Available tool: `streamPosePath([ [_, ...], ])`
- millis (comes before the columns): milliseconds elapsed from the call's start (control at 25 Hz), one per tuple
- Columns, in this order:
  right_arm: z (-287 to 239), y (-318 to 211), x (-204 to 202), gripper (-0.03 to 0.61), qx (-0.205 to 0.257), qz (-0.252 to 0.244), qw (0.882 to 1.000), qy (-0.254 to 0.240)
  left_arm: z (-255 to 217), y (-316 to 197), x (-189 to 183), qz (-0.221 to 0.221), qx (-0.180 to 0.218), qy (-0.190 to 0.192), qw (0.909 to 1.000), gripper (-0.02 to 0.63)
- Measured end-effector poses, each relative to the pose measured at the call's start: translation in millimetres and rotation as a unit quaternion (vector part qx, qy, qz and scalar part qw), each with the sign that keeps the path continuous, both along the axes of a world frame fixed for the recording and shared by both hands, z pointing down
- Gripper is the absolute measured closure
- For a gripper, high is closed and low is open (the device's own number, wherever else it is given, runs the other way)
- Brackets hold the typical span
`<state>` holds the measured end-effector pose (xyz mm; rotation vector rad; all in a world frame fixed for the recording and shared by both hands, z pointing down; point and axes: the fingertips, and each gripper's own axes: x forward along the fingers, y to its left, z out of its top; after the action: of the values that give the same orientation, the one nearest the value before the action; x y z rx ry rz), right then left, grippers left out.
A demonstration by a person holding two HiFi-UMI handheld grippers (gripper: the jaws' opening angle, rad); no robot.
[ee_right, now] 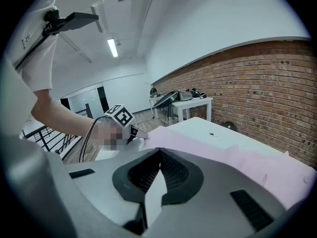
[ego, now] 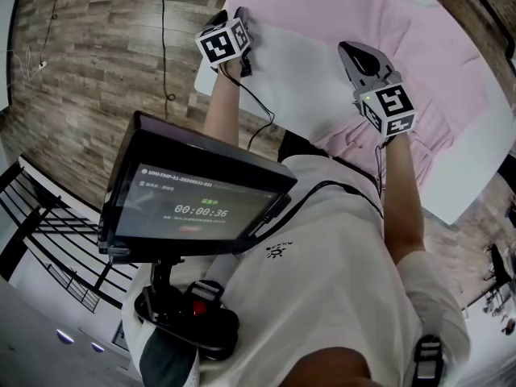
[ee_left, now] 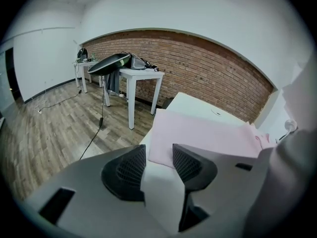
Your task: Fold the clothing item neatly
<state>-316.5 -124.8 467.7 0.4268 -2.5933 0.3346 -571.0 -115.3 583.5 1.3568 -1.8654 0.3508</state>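
A pink garment [ego: 403, 47] lies spread on the white table [ego: 290, 79]. My left gripper [ego: 231, 14] is at the garment's near left corner. In the left gripper view its jaws [ee_left: 158, 157] stand open with only bare table between the pads, and the pink garment's [ee_left: 208, 133] corner lies just beyond them. My right gripper [ego: 347, 48] sits over the garment's near edge at the right. In the right gripper view its jaws [ee_right: 159, 150] are shut tip to tip, with no cloth visible between them. The left gripper [ee_right: 141, 135] shows there at the pink edge.
The white table's near edge [ego: 242, 111] runs between my arms. A monitor [ego: 193, 192] on my chest rig hides the lower left. A cable [ego: 165, 55] trails over the wooden floor. Another white table [ee_left: 133, 73] stands by the brick wall [ee_left: 208, 68].
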Motion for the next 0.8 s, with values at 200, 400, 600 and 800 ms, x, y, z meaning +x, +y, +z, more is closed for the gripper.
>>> streamPosePath([
  [200, -2.2, -3.0, 2.4, 0.574, 0.001, 0.002, 1.0, 0.001, -1.9, 0.1, -2.7, -0.005, -0.009, -0.006, 0.9999, 0.469],
  [400, -3.6, -4.9, 5.2, 0.575, 0.001, 0.002, 1.0, 0.005, -4.2, -2.7, -2.1, 0.01, -0.031, -0.033, 0.9989, 0.517],
  [600, -2.6, -6.3, 8.9, 0.575, 0.003, 0.004, 1.0, 0.008, -10.4, -8.7, 3.3, 0.017, -0.012, -0.026, 0.9994, 0.553],
  [800, 2.4, -1.2, 25.1, 0.575, 0.009, 0.013, 1.0, 0.003, -20.9, -11.5, 21.6, 0.033, 0.017, -0.028, 0.9989, 0.572],
])
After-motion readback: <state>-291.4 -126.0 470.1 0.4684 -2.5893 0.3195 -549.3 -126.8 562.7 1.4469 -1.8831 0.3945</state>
